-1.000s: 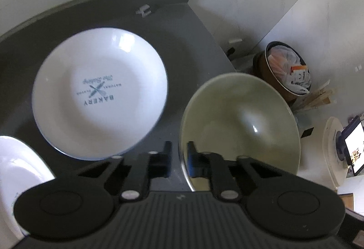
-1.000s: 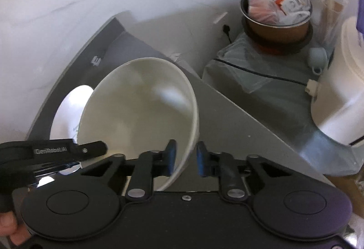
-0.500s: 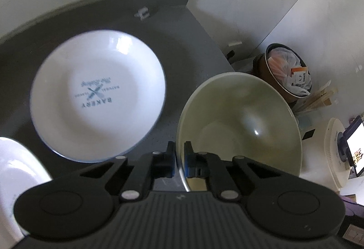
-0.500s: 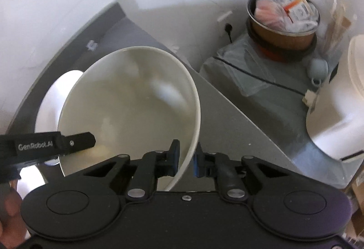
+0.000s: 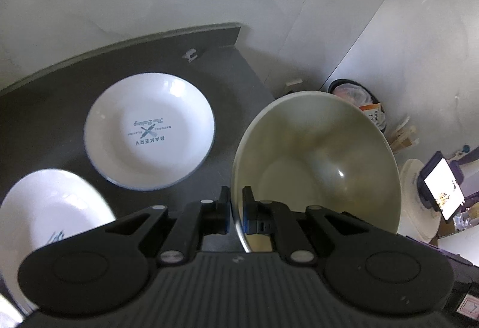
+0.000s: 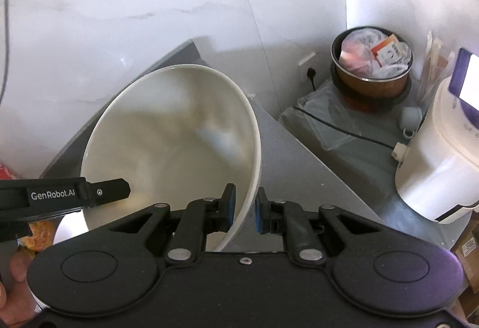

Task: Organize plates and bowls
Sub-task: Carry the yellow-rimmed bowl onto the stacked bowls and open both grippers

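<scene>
Both grippers are lifting the cream bowl (image 5: 317,166) higher above the dark counter (image 5: 60,106). Left gripper (image 5: 236,211) and right gripper (image 6: 245,209) are pinching opposite rims, likely sharing its weight, while two white plates (image 5: 149,130) are lying left.

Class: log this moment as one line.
left gripper: shut on cream ceramic bowl rim | right gripper: around rim | BAKERY plate: on counter

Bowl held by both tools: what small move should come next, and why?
Probably carry the bowl left, over the counter, toward the plate. The left gripper and right gripper have jaws shut on its rim, and it hangs lifted, partly past the counter's edge.
</scene>
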{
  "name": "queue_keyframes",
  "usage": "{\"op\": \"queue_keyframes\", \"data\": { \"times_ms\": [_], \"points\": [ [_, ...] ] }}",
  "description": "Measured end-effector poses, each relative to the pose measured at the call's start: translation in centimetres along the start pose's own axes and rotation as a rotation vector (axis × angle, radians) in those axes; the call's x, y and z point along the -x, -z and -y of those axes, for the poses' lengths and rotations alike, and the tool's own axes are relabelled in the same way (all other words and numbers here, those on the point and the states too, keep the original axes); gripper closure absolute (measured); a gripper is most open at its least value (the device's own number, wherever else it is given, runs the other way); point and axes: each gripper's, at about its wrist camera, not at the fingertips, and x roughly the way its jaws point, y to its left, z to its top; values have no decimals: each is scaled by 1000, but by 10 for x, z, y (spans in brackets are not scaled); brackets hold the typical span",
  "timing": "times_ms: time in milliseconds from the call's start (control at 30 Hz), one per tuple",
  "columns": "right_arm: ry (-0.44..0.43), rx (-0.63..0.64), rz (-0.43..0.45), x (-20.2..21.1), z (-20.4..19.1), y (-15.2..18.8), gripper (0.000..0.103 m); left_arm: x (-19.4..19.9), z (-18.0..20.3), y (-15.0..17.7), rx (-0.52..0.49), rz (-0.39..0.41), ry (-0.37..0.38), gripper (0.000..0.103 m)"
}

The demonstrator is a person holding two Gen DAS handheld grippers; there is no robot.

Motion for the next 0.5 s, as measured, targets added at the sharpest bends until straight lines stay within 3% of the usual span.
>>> {"op": "queue_keyframes", "data": {
  "times_ms": [500],
  "points": [
    [-78,64,6,65,-17,32,89,78,-4,46,68,80,-18,97]
  ]
}}
